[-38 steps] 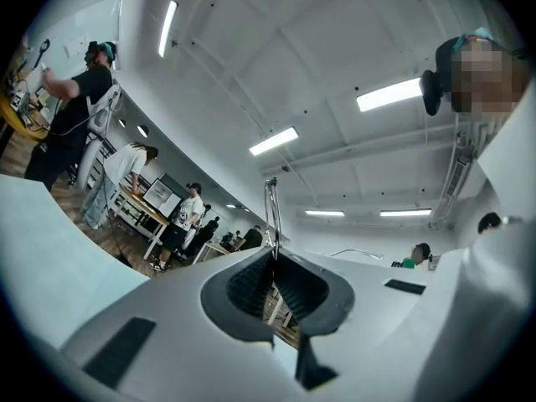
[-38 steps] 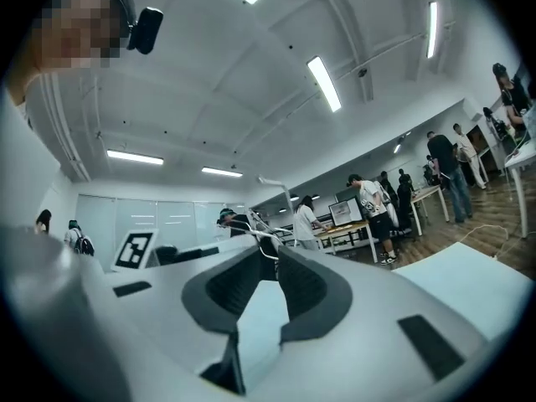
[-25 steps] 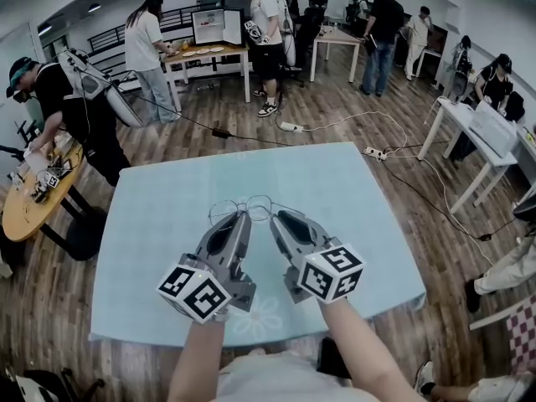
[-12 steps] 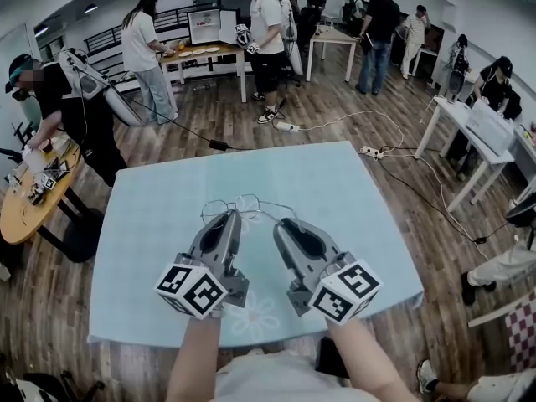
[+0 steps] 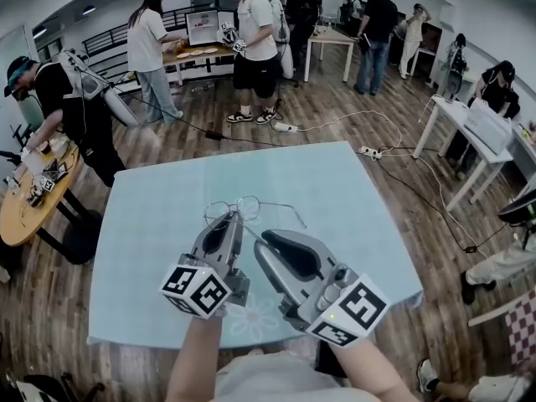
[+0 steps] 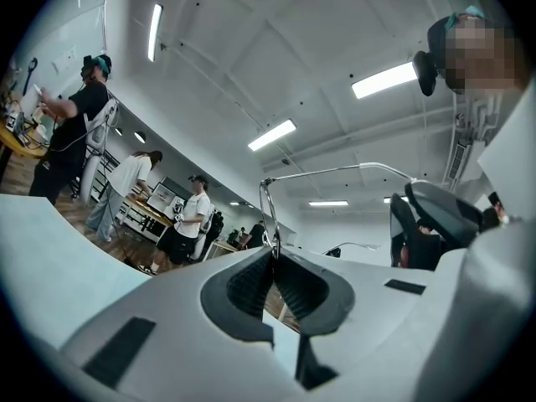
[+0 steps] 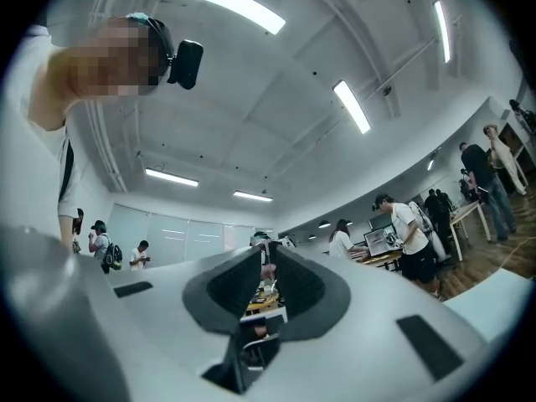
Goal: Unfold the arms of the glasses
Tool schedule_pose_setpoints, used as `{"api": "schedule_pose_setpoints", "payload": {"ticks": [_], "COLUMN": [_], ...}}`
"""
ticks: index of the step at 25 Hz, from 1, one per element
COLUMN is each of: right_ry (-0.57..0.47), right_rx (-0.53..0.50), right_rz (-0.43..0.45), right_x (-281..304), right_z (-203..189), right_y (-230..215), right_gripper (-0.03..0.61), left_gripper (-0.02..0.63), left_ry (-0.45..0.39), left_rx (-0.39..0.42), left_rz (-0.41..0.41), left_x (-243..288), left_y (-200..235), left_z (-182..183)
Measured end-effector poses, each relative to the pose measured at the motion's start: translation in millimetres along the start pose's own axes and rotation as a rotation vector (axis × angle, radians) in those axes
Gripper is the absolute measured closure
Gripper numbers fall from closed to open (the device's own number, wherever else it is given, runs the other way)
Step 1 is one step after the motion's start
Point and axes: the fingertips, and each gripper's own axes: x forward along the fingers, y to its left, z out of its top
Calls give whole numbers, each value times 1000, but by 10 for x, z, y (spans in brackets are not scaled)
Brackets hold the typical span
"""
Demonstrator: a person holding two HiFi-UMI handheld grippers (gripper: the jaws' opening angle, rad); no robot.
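Thin wire-framed glasses hang above the light blue table, just past my two grippers. My left gripper is shut on the frame; in the left gripper view the wire rises from between its pads and one arm arcs off to the right. In the head view that arm sticks out to the right. My right gripper is held higher and nearer to me, clear of the glasses. Its jaws meet at the tips with nothing between them.
Several people stand and work around the room. A round wooden table with tools is at the left, a white desk at the right, and cables with a power strip lie on the wood floor behind the table.
My right gripper has pulled back from the glasses towards me and risen, turning somewhat. The glasses' right arm now sticks out further. The left gripper has stayed put, still holding the frame.
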Motion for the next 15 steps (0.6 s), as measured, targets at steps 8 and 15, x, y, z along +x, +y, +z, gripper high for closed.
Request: {"api": "schedule_pose_setpoints", "payload": {"ticks": [8, 15], "right_ry": [14, 45], "right_rx": [-37, -68], "right_rz": [76, 137], "right_x": [64, 51], "right_z": [-31, -129], "right_y": [242, 394], "right_gripper": [526, 526], "left_gripper": [604, 604], "left_ry": [-91, -178], "left_rx": [38, 39], "left_rz": [-133, -222], "left_x": [11, -74], "left_y": [-129, -190], "left_z": [44, 123]}}
